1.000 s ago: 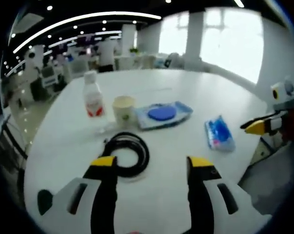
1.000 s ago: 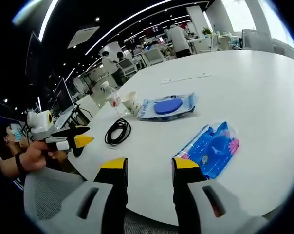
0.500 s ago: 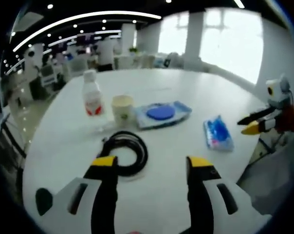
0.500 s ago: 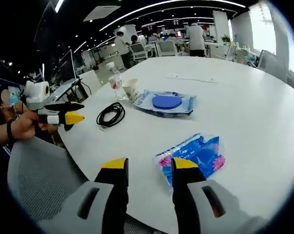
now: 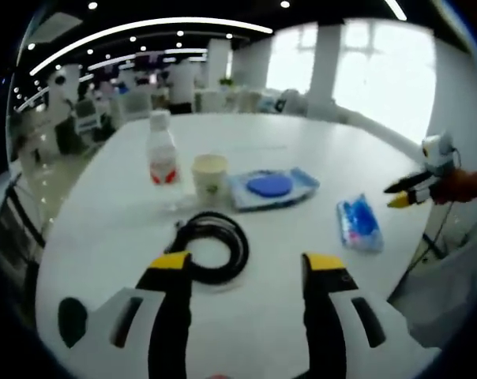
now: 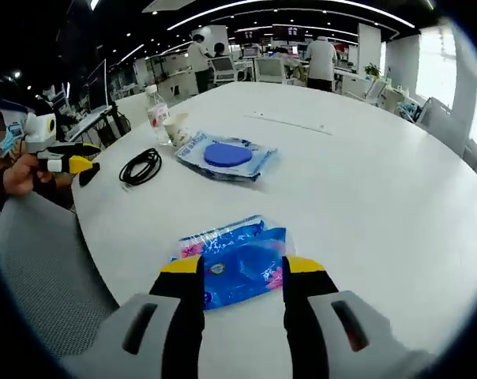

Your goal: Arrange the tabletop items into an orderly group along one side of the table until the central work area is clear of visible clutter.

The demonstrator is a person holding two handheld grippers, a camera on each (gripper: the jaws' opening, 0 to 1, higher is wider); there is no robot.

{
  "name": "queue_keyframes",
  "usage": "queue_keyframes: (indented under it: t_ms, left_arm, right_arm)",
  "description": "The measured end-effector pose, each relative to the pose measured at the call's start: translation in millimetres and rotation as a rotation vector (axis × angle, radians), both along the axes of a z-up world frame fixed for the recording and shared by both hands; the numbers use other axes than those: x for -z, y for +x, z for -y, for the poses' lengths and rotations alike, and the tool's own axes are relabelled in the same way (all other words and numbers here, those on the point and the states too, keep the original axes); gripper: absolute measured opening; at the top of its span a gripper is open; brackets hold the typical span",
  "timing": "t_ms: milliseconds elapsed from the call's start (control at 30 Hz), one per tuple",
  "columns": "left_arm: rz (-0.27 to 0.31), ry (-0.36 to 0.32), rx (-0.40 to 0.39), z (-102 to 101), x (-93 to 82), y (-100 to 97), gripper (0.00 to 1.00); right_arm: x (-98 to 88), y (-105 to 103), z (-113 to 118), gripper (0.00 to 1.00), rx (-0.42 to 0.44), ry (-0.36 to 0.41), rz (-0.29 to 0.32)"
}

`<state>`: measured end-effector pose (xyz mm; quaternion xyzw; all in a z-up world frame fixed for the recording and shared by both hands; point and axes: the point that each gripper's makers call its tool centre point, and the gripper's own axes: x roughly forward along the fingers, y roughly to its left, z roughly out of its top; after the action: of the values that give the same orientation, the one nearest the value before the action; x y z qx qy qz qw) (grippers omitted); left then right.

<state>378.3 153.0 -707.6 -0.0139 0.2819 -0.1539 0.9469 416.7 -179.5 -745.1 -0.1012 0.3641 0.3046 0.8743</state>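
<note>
Closing in: the right gripper (image 6: 234,268) now has the blue wipes packet (image 6: 232,258) right at its jaw tips, where half a second ago the packet lay further ahead and a second ago off to the right of the jaws.
Right jaws: spread, with the near edge of the packet between the yellow tips; I cannot tell whether they touch it yet.
Left gripper (image 5: 245,264): little changed, hanging over the near edge of the tabletop (image 5: 302,158) with the black cable coil (image 5: 212,246) just ahead of its left tip.
Left jaws: spread, holding nothing.
Where the things lie: the water bottle (image 5: 162,148), paper cup (image 5: 210,175) and clear pouch with the blue disc (image 5: 271,187) sit in a loose row across the middle; none of them appears to have moved.
Seen from the right gripper view: the row runs bottle (image 6: 153,106), cup (image 6: 176,128), pouch (image 6: 227,156), with the coil (image 6: 141,166) nearer the left edge.
Meaning for the task: nothing is grouped yet; the packet looks to be the first item picked, and the right gripper is lined up to pinch it.
</note>
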Motion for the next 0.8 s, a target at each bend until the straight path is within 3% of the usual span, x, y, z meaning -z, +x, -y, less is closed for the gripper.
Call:
queue_keyframes:
  t_ms: [500,667,800]
  left_arm:
    - [-0.013,0.019,-0.054,-15.1,3.9,1.4,0.52]
    - [-0.022,0.012,-0.077,-20.7,6.1,0.6,0.52]
    - [-0.023,0.003,-0.101,-26.9,6.2,0.4,0.51]
  right_arm:
    - [34.7,43.6,7.8,0.37,-0.032,-0.039,-0.063]
    - [49.1,41.6,5.6,0.29,-0.074,-0.073,-0.096]
    - [54.4,42.2,6.0,0.19,-0.052,-0.071,-0.113]
